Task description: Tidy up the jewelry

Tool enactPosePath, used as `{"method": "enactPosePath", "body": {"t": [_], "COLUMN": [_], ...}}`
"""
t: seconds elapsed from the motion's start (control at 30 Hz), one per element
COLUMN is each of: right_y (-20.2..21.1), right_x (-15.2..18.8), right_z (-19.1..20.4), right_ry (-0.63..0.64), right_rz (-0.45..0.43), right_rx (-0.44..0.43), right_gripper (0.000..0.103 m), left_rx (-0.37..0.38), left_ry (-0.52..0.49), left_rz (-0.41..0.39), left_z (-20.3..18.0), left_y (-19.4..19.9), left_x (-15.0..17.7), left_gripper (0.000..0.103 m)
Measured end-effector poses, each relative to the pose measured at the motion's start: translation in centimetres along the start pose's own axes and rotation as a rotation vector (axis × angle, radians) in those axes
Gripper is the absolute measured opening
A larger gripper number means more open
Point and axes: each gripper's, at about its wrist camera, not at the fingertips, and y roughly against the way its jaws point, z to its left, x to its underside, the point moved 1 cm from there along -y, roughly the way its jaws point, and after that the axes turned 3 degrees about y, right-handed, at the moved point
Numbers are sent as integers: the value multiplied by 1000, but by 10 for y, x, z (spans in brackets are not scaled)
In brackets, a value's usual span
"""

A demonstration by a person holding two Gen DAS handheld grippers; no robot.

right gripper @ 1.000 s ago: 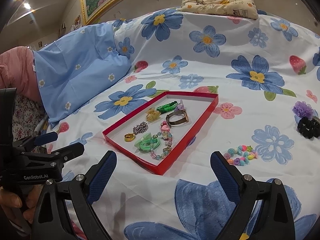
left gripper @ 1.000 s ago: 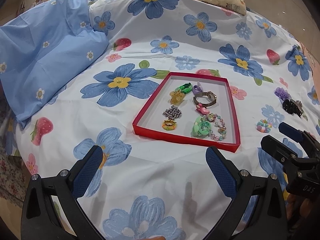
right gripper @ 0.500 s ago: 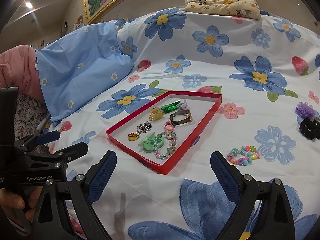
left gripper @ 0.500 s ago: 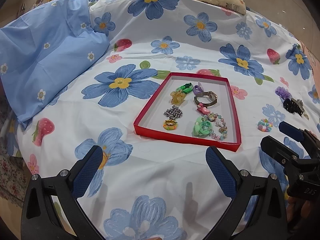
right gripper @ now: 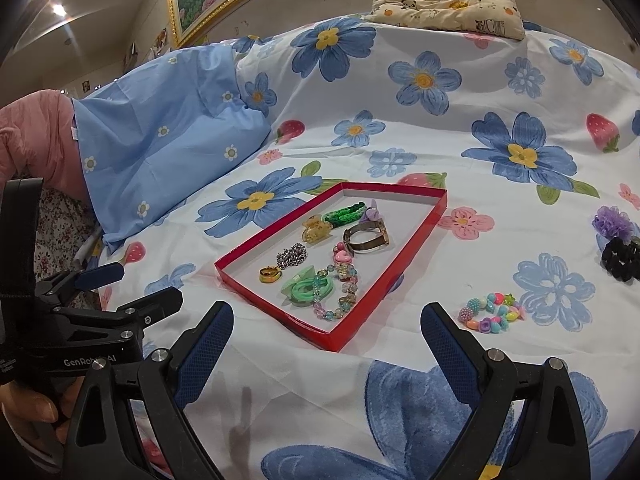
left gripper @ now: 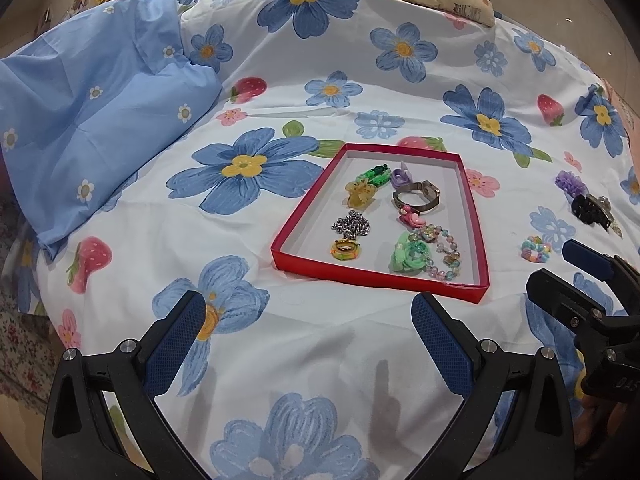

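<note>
**Both grippers drawn slightly back, three pieces left outside the tray**

Compared with a second ago, little is altered on the bed: the red tray (left gripper: 476, 216) is seen a touch farther from both cameras, and nothing inside it is disturbed. A small retreat of both tools is suggested, not a grasp.

The left gripper (left gripper: 308, 332) is held with its jaws spread wide and nothing between them, above the flowered bedsheet (left gripper: 280, 80) just short of the tray's near rim. The right gripper (right gripper: 326, 338) is likewise held wide apart and empty, near the tray's near corner.

Within the tray are laid a green braided band (left gripper: 376, 175), a yellow claw clip (left gripper: 359, 194), a metal bangle (left gripper: 416, 197), a silver chain (left gripper: 350, 223), a gold ring (left gripper: 345, 249), a green hair tie (left gripper: 408, 256) and a pastel bead bracelet (left gripper: 442, 254).

Outside it, on the sheet to the right, three items are still to be collected: a multicoloured bead bracelet (right gripper: 494, 313), closest to the right gripper, and, farther off, a purple scrunchie (right gripper: 612, 222) just beside a black hair clip (right gripper: 622, 260).

The task is judged to be mostly done. The multicoloured bracelet appears to be the natural next target, and a low, flat approach would be called for, since the soft sheet may be pinched with the beads.
</note>
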Motion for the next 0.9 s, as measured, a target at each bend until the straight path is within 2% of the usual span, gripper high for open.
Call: {"method": "enactPosePath", "body": {"t": [0.7,0.9], "right_y": [-9,-15], "right_x": [1,0], "right_z": [-1,-9], "right_ry": [-9,-30], "right_rz": [20,37], "right_rx": [-13,-23], "right_gripper": [96,96], "left_rx": [9,37], "left_ry": [-5,3], "left_rz": [24,53], "left_z": [-5,-9], "left_y": [-11,-19], "left_x": [-1,-6], "left_gripper": [103,103]}}
